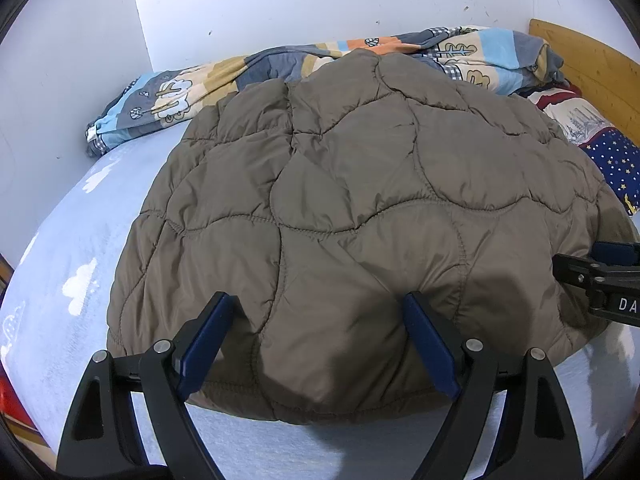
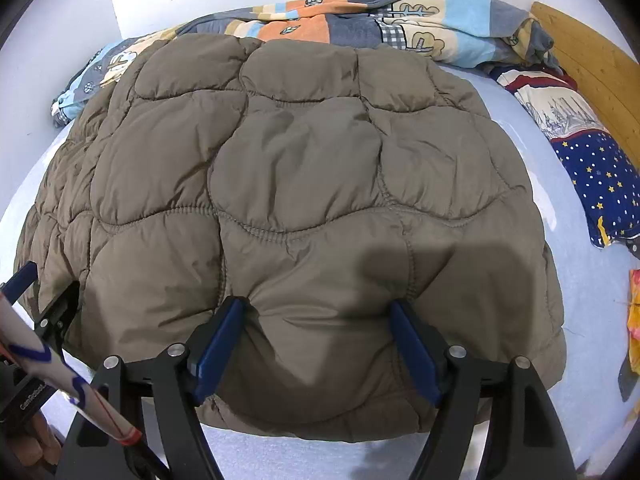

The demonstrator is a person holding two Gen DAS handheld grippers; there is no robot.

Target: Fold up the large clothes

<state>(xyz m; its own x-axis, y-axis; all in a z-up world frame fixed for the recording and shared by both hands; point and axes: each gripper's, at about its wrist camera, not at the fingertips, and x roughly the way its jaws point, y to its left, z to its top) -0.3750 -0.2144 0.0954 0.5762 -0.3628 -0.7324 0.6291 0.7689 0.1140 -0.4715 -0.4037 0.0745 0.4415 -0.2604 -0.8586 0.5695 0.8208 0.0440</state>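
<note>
A large brown quilted jacket (image 1: 360, 200) lies spread on a light blue bed sheet (image 1: 80, 240); it also fills the right wrist view (image 2: 300, 184). My left gripper (image 1: 320, 308) is open, its blue fingers pressed down on the jacket's near edge with fabric bulging between them. My right gripper (image 2: 316, 312) is open the same way on the near edge further right. The right gripper shows at the right edge of the left wrist view (image 1: 600, 276). The left gripper shows at the left edge of the right wrist view (image 2: 40, 300).
A patterned duvet (image 1: 320, 60) is bunched along the white wall behind the jacket. A star-print pillow (image 2: 600, 184) lies at the right by a wooden headboard (image 2: 592, 52). Bare sheet (image 2: 592, 320) lies right of the jacket.
</note>
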